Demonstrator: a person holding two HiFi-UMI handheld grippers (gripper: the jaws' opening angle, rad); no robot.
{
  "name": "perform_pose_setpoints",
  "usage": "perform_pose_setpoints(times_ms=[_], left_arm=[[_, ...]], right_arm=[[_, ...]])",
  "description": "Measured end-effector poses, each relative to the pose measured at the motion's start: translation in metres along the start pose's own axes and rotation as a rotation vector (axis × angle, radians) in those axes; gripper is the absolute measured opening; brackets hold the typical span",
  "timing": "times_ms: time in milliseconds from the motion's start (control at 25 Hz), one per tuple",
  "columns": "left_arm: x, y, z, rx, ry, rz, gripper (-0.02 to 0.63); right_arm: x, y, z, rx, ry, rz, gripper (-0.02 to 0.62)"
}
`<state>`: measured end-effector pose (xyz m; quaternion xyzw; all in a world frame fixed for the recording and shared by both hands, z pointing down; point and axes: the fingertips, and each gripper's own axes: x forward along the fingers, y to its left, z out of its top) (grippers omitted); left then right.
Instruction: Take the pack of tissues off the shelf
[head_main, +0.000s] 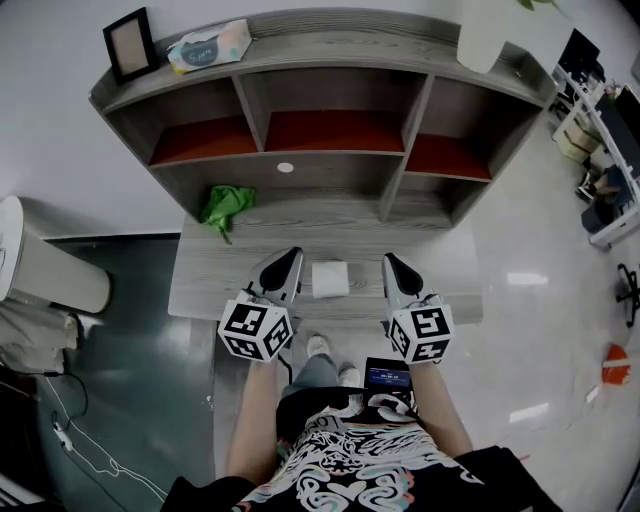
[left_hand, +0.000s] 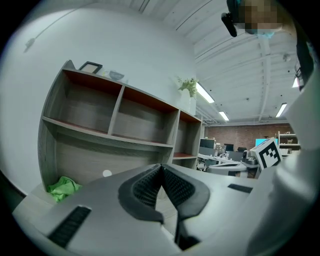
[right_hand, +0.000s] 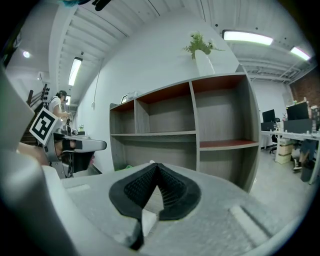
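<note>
Left gripper view: the left gripper (left_hand: 161, 167) has its jaws pressed together with nothing between them. The right gripper (right_hand: 157, 167) is the same, its ribbed pads meeting at the tips, empty. Both point toward the shelf (head_main: 330, 158), over the bench (head_main: 210, 285) at its foot, where a white square pad (head_main: 330, 279) lies. The pack of tissues (head_main: 208, 45) sits on the shelf's top board, at its left end beside a picture frame (head_main: 130, 43) — a green cloth (head_main: 226, 205) lies below the shelf's left compartment.
</note>
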<state>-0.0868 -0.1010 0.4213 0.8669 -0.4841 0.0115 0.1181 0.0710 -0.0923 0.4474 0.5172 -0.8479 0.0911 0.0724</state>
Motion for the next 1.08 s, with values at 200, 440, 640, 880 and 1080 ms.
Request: perform_pose_setpoints(times_ms=[200,440,640,880,1080], left_arm=[[-0.001,-0.002,0.0,-0.002,0.002,-0.001,0.008],[-0.002,0.0,-0.001,0.001,0.007,0.017,0.008],[-0.002,-0.002,-0.001,0.007,0.01,0.021,0.008],[-0.006,-0.005,-0.002,0.007,0.012,0.03,0.008],[-0.011,-0.007,-0.004,0.007,0.014,0.034,0.008]], right_arm=[[-0.003,0.002,0.004,-0.016,-0.003,0.012,0.005],[-0.005,-0.001,0.0,-0.025,0.002,-0.003,0.005],[-0.008,-0.005,-0.002,-0.03,0.005,-0.016,0.005],[-0.014,-0.008,-0.002,-0.032,-0.003,-0.022,0.005],[-0.018,-0.007,-0.005,-0.038,0.002,-0.029,0.005]])
